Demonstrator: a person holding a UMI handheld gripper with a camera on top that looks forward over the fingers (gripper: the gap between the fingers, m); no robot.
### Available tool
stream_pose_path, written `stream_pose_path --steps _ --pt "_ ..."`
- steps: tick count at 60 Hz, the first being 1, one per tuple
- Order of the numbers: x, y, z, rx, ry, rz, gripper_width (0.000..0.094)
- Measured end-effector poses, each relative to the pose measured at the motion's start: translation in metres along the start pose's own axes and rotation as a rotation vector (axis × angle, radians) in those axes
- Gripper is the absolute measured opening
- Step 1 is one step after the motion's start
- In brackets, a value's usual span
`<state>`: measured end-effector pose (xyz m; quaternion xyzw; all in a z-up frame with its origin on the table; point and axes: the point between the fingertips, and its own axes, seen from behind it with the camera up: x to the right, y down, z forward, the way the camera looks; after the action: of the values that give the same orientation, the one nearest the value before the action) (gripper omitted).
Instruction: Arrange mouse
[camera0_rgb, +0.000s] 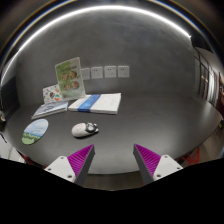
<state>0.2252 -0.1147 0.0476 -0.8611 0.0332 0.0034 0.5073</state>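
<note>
A small grey and white mouse (84, 129) lies on the dark table (140, 125), ahead of the left finger and a little to its left. My gripper (113, 158) is open, with its two fingers (80, 158) bearing magenta pads and nothing between them. The mouse is apart from the fingers.
An oval green and white mat (35, 131) lies left of the mouse. Beyond them lie an open booklet (96, 103) and leaflets (52, 95), with an upright card (69, 77) behind. A wall with small posted sheets (104, 72) stands at the back.
</note>
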Motion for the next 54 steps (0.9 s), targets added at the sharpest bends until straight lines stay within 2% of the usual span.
stream_pose_path --steps 6,7,9,17,32,34,43,54 --pt "-0.029 0.007 -0.001 -0.001 -0.026 0.028 0.0826" --pt "-0.01 0.004 0.006 -0.006 -0.023 0.034 0.0826" --pt "-0.046 0.013 0.002 -0.015 -0.033 0.042 0.0824" --pt "-0.083 0.023 0.016 -0.028 -0.058 0.085 0.0823" --pt "-0.127 0.027 0.08 -0.091 -0.188 -0.016 0.0829" --pt "-0.13 0.021 0.089 -0.08 -0.204 -0.041 0.0816" --pt "-0.144 0.002 0.123 -0.132 -0.271 -0.038 0.0826" --pt "-0.163 -0.026 0.174 -0.126 -0.241 -0.041 0.0827"
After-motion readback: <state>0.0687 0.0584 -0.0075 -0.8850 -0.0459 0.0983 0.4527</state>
